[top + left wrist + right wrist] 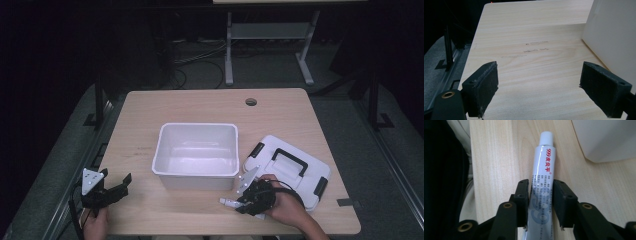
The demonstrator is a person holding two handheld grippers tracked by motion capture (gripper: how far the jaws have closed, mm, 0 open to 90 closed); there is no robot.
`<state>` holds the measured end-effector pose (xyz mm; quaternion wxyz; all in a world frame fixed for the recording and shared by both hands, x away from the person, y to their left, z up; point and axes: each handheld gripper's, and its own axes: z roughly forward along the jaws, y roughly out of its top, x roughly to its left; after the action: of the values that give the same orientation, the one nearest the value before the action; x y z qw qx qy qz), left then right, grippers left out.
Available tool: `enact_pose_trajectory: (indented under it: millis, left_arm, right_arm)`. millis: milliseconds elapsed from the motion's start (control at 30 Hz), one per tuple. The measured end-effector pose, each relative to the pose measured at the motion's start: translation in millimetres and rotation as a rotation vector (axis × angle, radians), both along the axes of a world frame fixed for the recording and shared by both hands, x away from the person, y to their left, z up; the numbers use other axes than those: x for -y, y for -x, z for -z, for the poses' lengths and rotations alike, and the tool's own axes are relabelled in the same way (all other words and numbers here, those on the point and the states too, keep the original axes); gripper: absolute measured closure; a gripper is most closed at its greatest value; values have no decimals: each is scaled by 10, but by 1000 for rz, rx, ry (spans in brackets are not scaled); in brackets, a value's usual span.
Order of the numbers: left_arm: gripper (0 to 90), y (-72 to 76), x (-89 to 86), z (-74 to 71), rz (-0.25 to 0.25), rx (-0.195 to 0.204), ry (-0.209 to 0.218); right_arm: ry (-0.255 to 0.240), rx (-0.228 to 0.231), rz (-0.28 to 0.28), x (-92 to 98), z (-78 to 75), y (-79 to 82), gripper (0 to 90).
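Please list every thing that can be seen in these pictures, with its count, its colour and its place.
table: one, light wood, under everything.
bin: one, white, open and empty, middle of the table.
lid: one, white with black handle and clips, flat on the table right of the bin.
tube: one, white with red print and white cap, lying on the table near the front edge, between the right claw's jaws.
desk frame: one, grey, on the floor behind the table.
left claw: one, black, jaws wide apart over bare table.
right claw: one, black, jaws closed against the tube.
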<state>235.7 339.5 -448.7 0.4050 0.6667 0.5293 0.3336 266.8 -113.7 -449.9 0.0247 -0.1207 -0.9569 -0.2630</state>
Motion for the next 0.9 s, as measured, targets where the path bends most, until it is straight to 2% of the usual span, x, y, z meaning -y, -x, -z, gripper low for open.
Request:
enact_pose_trajectory:
  millis: [300,467,600,900]
  left_arm:
    - [140,0,1,0,-3,1,1]
    - [140,2,-7,-2,-6,2,2]
    - [140,2,1,1,-3,1,2]
    - [140,2,-5,-1,-4,2,3]
  right_arm:
    - [-3,12,-3,6,0,-3,705]
    - [-4,-22,1,19,-8,-2,711]
    - [0,-32,-4,19,-15,7,711]
    - [-14,-23,-39,-25,-128,37,711]
